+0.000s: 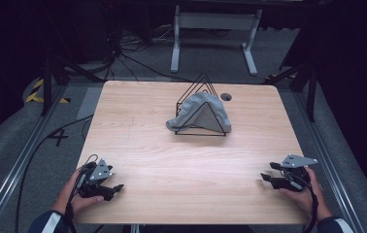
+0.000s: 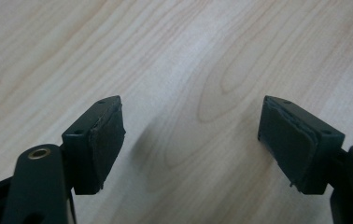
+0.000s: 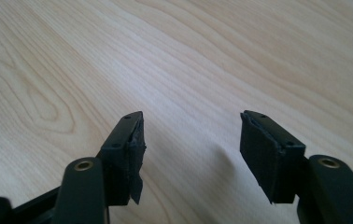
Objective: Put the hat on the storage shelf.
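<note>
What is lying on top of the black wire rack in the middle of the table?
A grey cloth is draped over the black wire rack, covering most of its triangular frames; the tips stick out above. The cloth hides whatever may sit inside the rack.

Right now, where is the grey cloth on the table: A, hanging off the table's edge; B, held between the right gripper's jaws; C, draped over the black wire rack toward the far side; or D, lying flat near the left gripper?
C: the grey cloth hangs over the black wire rack toward the far side of the table, away from both grippers.
</note>
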Tool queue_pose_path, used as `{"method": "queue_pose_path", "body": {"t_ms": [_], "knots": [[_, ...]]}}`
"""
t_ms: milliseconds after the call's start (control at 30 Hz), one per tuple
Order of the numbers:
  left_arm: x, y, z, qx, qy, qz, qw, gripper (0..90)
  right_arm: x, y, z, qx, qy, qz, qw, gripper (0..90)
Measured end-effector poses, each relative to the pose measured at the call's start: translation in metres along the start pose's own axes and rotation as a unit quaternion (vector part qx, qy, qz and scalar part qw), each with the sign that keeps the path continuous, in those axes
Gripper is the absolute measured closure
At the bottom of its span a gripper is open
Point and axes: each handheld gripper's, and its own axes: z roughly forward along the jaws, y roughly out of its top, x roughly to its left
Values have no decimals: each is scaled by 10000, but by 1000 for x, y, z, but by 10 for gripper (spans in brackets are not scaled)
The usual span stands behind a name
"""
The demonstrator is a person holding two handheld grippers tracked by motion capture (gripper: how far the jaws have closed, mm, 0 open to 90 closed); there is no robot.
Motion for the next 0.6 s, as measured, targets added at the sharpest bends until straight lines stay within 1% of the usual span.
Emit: {"method": "queue_pose_path", "body": {"t_ms": [67,133,167,200,267,300,333,367,467,500,600], "knots": [[1,-5,-1,-89,-69,-115,9999,223,-1,-8,-1,-50,-4,111,9999,385],[3,-10,0,-196,-207,-362,9989,222,-3,-17,-2,-83,7,182,9998,363],[3,-13,2,-362,-227,-489,9979,218,-3,-20,-3,-158,27,264,9995,354],[3,-15,2,-436,-163,-501,9977,205,-3,-24,-4,-236,3,343,9991,339],[3,-15,2,-412,-137,-486,9979,200,-3,-26,-5,-282,-23,376,9989,325],[4,-15,2,-393,-82,-442,9982,184,-3,-27,-6,-297,-77,404,9987,306],[3,-15,2,-392,-91,-556,9976,171,-3,-28,-6,-299,-88,445,9985,303],[3,-16,2,-394,-92,-595,9974,168,-3,-28,-6,-289,-99,435,9986,300],[3,-16,2,-403,-69,-590,9974,167,-3,-28,-6,-289,-100,470,9984,291],[3,-16,2,-366,-58,-585,9976,167,-3,-28,-6,-286,-109,470,9984,287],[2,-16,2,-386,-43,-634,9972,166,-3,-28,-6,-287,-137,490,9983,279]]}}
